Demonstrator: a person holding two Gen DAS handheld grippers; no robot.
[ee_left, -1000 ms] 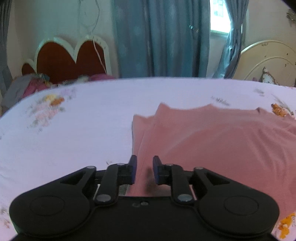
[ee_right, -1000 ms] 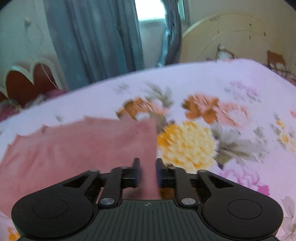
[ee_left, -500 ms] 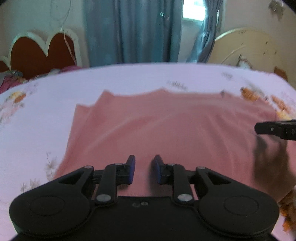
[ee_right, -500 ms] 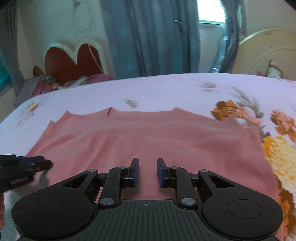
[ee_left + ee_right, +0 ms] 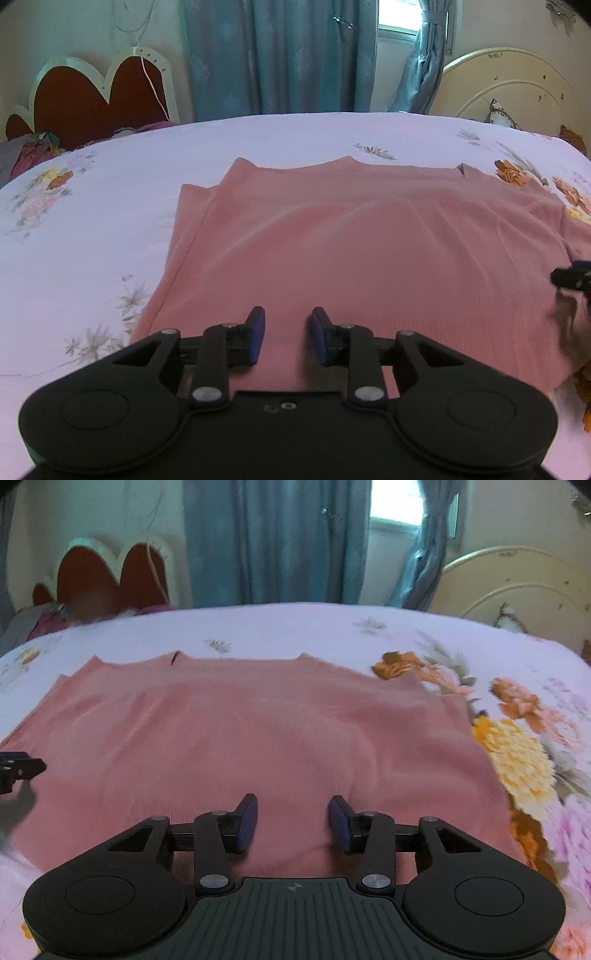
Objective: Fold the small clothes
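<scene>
**Both hand-held grippers parted over the near edge of a pink garment on the bed**

A pink garment [image 5: 354, 258] lies spread flat on a bed covered by a pale floral sheet [image 5: 110, 192]. It looks folded over on itself: along its left side a second layer shows as a narrow strip beside the top one. Its far edge has two small peaks with a shallow dip between them, and a small dark tag [image 5: 460, 168] sticks up from that edge.

The left hand-held gripper [image 5: 286, 338] sits over the garment's near edge, toward its left part. Its blue pads [image 5: 256, 338] stand somewhat apart with only pink cloth showing in the gap below; nothing is pinched between them. Its jaws have just been opening.

The right hand-held gripper [image 5: 293, 821] sits over the same near edge, toward the garment's right part. Its pads [image 5: 246, 821] stand wider apart than the left pair, again with bare cloth under the gap and nothing gripped. Its jaws have also just been opening.

Each gripper's tip shows at the edge of the other's view, low over the garment and casting a shadow on it.

Beyond the garment's far edge the sheet runs on to blue curtains [image 5: 280, 55], a red scalloped headboard [image 5: 96, 96] and a cream rounded headboard [image 5: 517, 92]. Large orange and yellow printed flowers [image 5: 513, 753] lie on the sheet just beside the garment's right edge.
</scene>
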